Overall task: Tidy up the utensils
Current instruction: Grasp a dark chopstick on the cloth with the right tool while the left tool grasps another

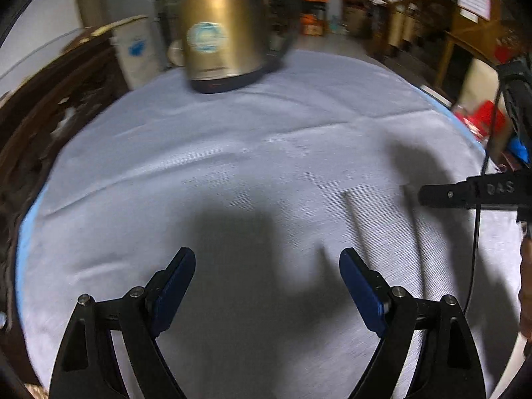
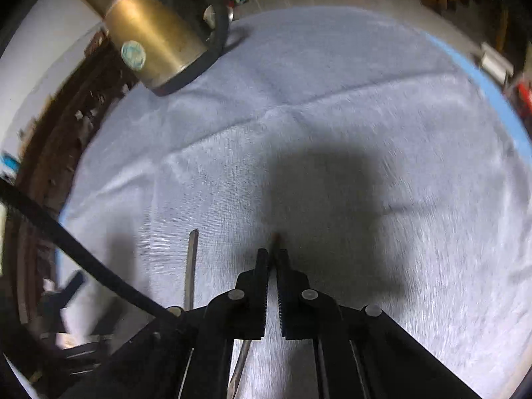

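Chopsticks lie lengthwise, running straight away from my right fingers (image 2: pixel 273 256), which are closed on one thin stick (image 2: pixel 276 240), its tip poking out ahead. A second chopstick (image 2: pixel 192 266) rests just left of them, parallel. My left fingers (image 1: pixel 267 266) hang open, empty. The cloth-covered counter (image 2: pixel 332 99) ahead is bare up to a brass kettle (image 2: pixel 156 40).

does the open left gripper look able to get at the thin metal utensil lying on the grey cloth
Probably yes: the left gripper stands wide open above the grey cloth, and the thin metal utensil lies just right of it with nothing between them.
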`<state>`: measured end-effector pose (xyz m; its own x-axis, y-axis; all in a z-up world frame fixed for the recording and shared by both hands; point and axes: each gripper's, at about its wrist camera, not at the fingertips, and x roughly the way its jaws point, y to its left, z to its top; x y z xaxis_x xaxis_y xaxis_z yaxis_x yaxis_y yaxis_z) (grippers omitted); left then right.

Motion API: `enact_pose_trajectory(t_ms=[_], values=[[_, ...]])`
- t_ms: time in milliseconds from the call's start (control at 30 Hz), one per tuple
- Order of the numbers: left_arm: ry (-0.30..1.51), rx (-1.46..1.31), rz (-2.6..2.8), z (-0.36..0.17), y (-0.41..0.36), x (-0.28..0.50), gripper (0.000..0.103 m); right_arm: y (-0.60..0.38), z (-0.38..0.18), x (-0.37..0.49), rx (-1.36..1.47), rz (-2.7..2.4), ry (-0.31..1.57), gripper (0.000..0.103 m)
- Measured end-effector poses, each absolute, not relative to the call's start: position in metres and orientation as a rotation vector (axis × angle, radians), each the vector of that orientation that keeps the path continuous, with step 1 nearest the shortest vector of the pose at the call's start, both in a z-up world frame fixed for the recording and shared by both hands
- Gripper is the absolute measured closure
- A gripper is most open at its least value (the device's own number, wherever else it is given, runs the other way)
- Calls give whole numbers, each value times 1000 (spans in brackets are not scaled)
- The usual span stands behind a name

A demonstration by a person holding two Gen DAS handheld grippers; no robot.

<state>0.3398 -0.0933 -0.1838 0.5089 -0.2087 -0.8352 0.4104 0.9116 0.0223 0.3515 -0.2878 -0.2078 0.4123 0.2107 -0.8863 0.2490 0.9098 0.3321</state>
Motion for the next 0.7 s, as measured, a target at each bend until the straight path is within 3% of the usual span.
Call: enact_pose_trajectory(t_ms=[67,133,200,233,300,333,367,433,567,700], values=[[984,249,-400,-188,-110,347,14,-300,-206,343,497,-16,1138,84],[987,263,-414,-191,-123,352,15,-307,-203,335,520,-8,1115,84],[1000,266,-439,-196,-134,358,22,-313,-202,330,521,-7,1111,84],[1017,273,-456,-200,-140,361,32,-314,-200,328,522,-4,1110,84],[1007,273,-469,-203,-144,363,44,-318,-199,324,524,-4,1107,84],[1007,268,-479,-203,-143,364,57,-319,-199,324,527,-1,1104,84],[1004,263,-483,-201,-141,365,76,-319,-199,326,527,2,1103,84],[1006,260,-488,-200,-135,366,92,-316,-200,328,526,10,1104,84],[1020,266,-474,-201,-118,361,94,-299,-200,339,497,33,1130,83],[1072,212,-465,-201,-91,361,94,-279,-206,351,417,-16,1189,74]])
